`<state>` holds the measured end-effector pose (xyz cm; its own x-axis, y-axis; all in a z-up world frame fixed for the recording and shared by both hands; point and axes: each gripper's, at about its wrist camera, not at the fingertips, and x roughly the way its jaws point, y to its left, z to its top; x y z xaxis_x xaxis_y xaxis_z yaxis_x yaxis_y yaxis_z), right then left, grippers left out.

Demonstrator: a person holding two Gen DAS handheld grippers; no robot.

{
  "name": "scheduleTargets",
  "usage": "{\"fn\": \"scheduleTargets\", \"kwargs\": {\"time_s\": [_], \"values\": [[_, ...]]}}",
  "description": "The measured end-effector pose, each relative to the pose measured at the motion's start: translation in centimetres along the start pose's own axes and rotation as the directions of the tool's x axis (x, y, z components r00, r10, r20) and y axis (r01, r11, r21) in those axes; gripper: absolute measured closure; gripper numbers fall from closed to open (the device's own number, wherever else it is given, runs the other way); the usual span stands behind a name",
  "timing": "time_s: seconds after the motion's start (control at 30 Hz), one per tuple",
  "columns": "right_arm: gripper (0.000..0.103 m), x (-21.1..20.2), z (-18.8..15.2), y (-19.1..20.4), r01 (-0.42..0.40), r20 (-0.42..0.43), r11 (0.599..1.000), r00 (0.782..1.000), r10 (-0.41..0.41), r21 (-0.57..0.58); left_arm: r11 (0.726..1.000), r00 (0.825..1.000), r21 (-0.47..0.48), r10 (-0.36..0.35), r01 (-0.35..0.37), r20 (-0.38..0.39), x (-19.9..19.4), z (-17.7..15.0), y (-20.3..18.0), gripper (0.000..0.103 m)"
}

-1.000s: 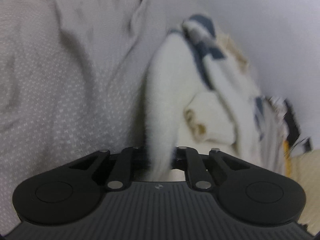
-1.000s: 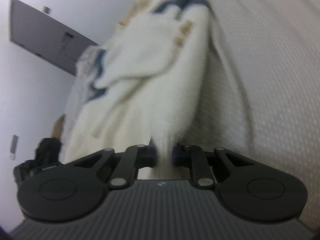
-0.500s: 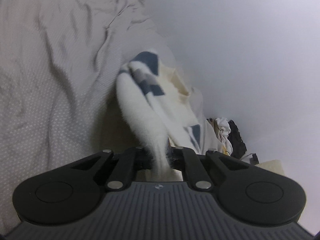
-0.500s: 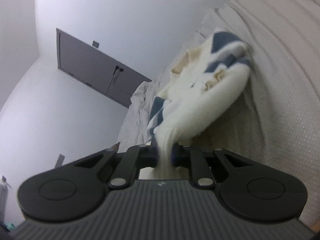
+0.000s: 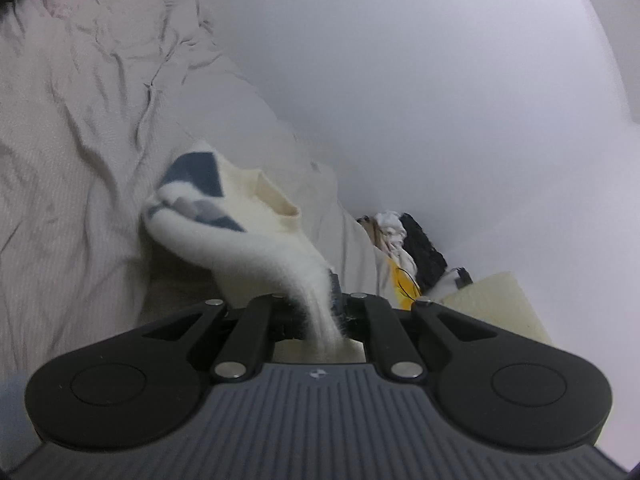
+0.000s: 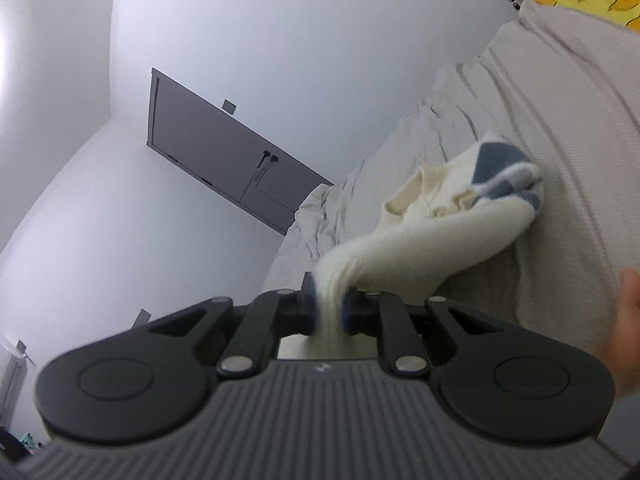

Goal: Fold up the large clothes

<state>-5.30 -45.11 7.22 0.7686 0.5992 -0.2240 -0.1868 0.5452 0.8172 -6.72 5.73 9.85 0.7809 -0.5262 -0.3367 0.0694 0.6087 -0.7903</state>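
Note:
A fluffy cream sweater (image 5: 240, 240) with blue and grey patches hangs stretched above the bed. My left gripper (image 5: 320, 308) is shut on one pinched edge of it, the cloth running forward and left from the jaws. In the right wrist view the same sweater (image 6: 440, 236) stretches up and to the right, and my right gripper (image 6: 330, 312) is shut on another bunched edge. The ribbed cream collar (image 6: 404, 200) shows near the middle. How the rest of the garment hangs below is hidden.
A wrinkled pale bedsheet (image 5: 80, 160) covers the bed under the sweater. A heap of other clothes (image 5: 404, 248), white, black and yellow, lies against the white wall. A grey door (image 6: 224, 168) is on the far wall. A hand (image 6: 628, 320) shows at the right edge.
Both grippers have risen and drawn back with the sweater in them. The garment has lifted off the bed and stretched out; more wall and the door have come into view.

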Motion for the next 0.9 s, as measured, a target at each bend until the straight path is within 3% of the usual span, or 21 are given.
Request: {"fn": "scheduleTargets", "kwargs": {"time_s": [0.17, 0.4, 0.67, 0.9], "values": [[0.088, -2.9, -1.2, 0.9, 0.046, -0.003, 0.999, 0.999, -0.046, -0.014, 0.999, 1.0, 0.044, 0.007, -0.007, 0.013, -1.7, -2.3, -1.3, 0.096], [0.086, 0.6, 1.0, -0.6, 0.075, 0.009, 0.997, 0.997, -0.075, 0.035, 0.995, 0.995, 0.086, 0.053, -0.06, 0.081, 2.5, 0.2, -2.4, 0.096], [0.085, 9.5, 7.5, -1.6, 0.108, 0.04, 0.989, 0.993, -0.112, 0.101, 0.98, 0.973, 0.114, 0.141, -0.163, 0.182, 13.3, 6.9, -3.0, 0.095], [0.085, 19.5, 11.0, -6.9, 0.202, 0.033, 0.969, 0.977, -0.208, 0.143, 0.973, 0.962, 0.082, 0.198, -0.216, 0.189, 24.2, 11.1, 2.4, 0.095]]}}
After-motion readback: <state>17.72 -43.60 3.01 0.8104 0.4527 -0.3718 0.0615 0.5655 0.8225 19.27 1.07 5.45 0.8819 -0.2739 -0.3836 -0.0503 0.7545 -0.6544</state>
